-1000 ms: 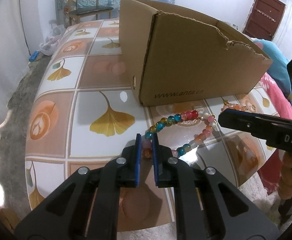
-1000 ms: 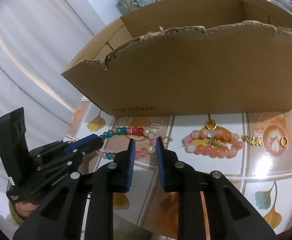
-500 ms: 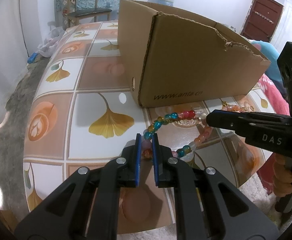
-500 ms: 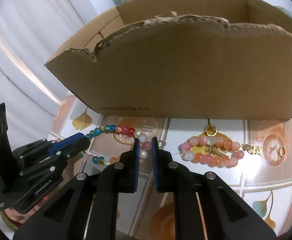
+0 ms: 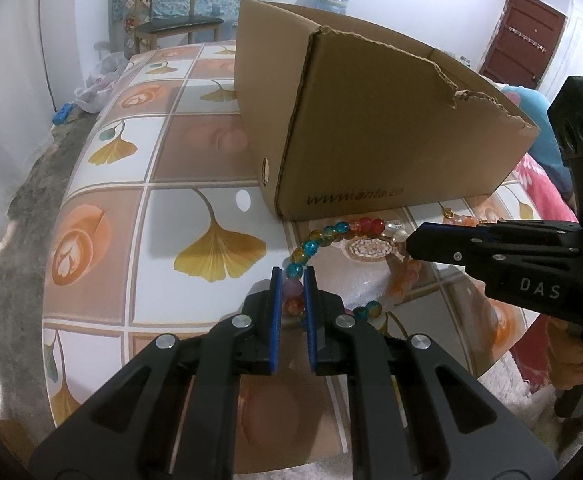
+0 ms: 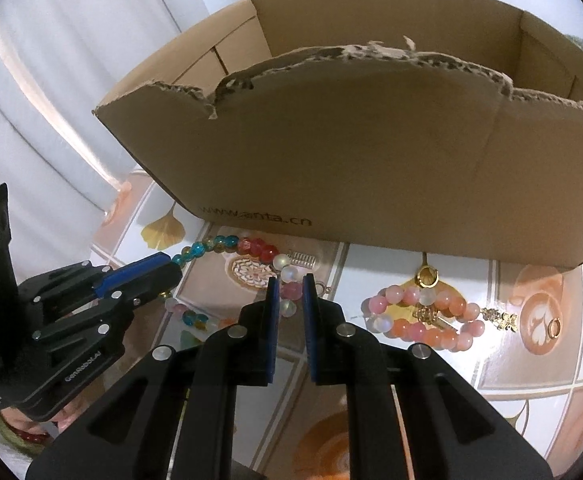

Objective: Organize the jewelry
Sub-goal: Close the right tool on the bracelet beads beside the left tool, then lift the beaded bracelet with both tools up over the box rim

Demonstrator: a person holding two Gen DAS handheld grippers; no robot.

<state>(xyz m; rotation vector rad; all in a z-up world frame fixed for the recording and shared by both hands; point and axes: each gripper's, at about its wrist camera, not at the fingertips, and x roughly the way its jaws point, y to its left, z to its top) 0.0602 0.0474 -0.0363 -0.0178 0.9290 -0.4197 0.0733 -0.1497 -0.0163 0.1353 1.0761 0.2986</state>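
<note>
The right hand-held gripper [image 6: 290,292] has just clamped the multicoloured bead bracelet [image 6: 251,246] at lower centre. The left hand-held gripper [image 5: 289,286] stays clamped on it too, so lifting into the cardboard box [image 6: 371,152] looks next.

Beaded bracelet [image 5: 333,234] in left claw [image 5: 289,282]: glossy, glassy crackle beads. Cardboard box [image 6: 363,160] beyond claws: matt brown paperboard, torn rough rim. Desk [image 5: 195,184] beneath: glossy smooth printed covering. Claw bodies: matt black plastic, shiny metal screws.
</note>
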